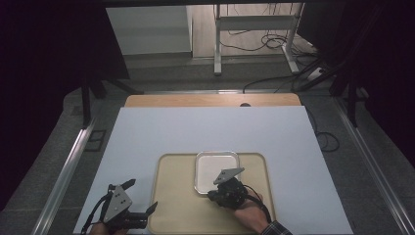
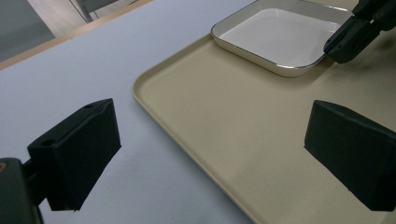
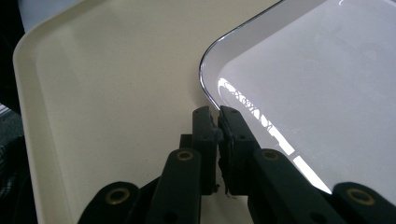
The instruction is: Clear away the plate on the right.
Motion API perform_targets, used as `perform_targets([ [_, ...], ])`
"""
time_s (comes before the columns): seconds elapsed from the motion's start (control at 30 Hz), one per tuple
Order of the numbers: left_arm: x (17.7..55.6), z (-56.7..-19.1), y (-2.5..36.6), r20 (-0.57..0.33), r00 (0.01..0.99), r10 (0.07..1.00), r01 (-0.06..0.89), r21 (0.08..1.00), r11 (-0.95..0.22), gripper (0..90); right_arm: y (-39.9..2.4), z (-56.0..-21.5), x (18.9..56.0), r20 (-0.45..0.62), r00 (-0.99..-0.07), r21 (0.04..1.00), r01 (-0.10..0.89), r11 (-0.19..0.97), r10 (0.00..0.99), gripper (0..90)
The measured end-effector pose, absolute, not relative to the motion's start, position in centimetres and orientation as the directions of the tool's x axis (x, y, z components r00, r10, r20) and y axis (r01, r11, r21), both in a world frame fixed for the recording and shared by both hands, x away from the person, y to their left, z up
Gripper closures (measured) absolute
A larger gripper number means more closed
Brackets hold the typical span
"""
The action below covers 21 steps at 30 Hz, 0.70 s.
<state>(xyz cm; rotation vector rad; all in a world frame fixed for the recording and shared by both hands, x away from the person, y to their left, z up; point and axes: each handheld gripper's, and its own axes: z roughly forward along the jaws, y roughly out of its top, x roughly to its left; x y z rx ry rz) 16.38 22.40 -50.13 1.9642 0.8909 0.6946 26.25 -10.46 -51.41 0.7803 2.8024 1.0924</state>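
A white square dish (image 1: 215, 169) with a thin silver rim sits on a beige tray (image 1: 176, 205) near the table's front. My right gripper (image 1: 211, 195) is at the dish's near left corner. In the right gripper view the jaws (image 3: 218, 116) are pressed together on the rim of the dish (image 3: 317, 84), over the tray (image 3: 107, 93). My left gripper (image 1: 143, 194) stands open at the tray's front left corner. Its wide-apart jaws (image 2: 210, 140) straddle the edge of the tray (image 2: 224, 121), holding nothing. Farther off are the dish (image 2: 275, 35) and the right gripper (image 2: 348, 39).
A white sheet (image 1: 205, 129) covers the table, with a strip of wooden tabletop (image 1: 210, 100) at the far edge. Metal rails (image 1: 68, 166) run along both sides. Beyond the table stand a white metal frame (image 1: 254, 29) and loose cables on the floor.
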Motion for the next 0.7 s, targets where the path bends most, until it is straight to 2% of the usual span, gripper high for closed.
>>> perform_targets([
  [0.7,16.3,-50.1,22.4,0.133,0.592,0.795,0.322,0.865,-0.385,3.0,-11.9,-49.7,26.3,0.184,-0.844,0.687,0.476,0.548,0.503,64.0],
])
